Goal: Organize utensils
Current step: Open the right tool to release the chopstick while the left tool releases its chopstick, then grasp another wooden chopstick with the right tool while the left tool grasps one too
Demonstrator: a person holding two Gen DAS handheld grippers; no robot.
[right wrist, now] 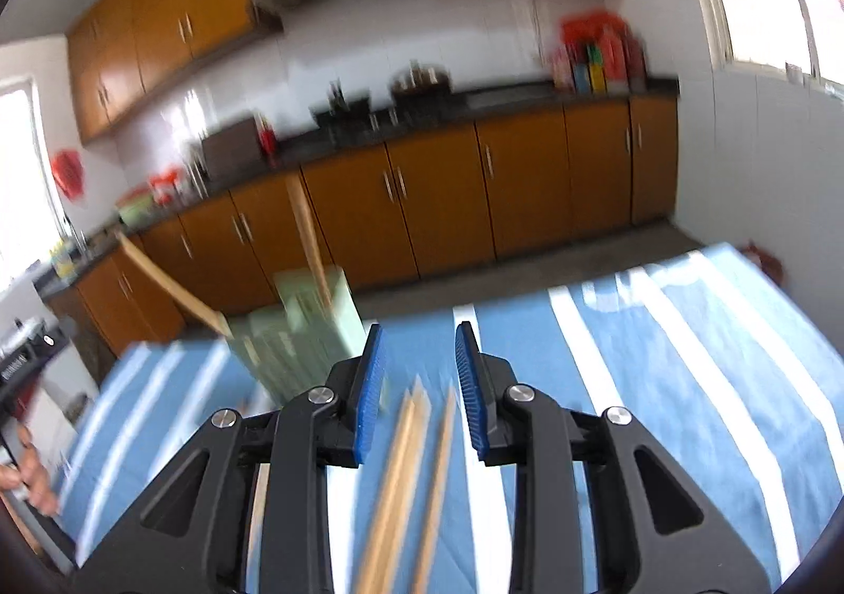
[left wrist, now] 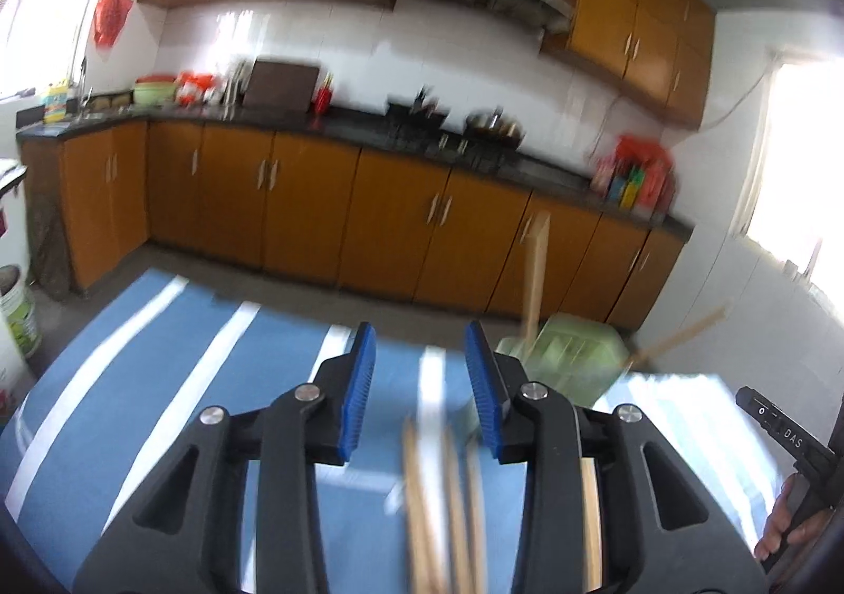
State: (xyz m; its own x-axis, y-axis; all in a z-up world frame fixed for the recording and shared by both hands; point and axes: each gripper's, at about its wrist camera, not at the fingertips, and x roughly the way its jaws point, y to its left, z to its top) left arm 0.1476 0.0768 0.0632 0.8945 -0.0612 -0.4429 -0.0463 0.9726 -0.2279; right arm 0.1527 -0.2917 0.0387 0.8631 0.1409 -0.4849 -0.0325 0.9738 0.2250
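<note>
Both views are motion-blurred. A pale green utensil holder stands on the blue striped tablecloth, with wooden sticks poking out of it. It also shows in the right wrist view with sticks leaning out. Loose wooden chopsticks lie on the cloth below my left gripper, which is open and empty. My right gripper is open and empty above more loose chopsticks. The holder stands just right of the left gripper and left of the right gripper.
The table edge lies just beyond the holder, with grey floor behind. Orange kitchen cabinets and a dark countertop with cookware run along the far wall. The other hand-held gripper's handle is at the right edge.
</note>
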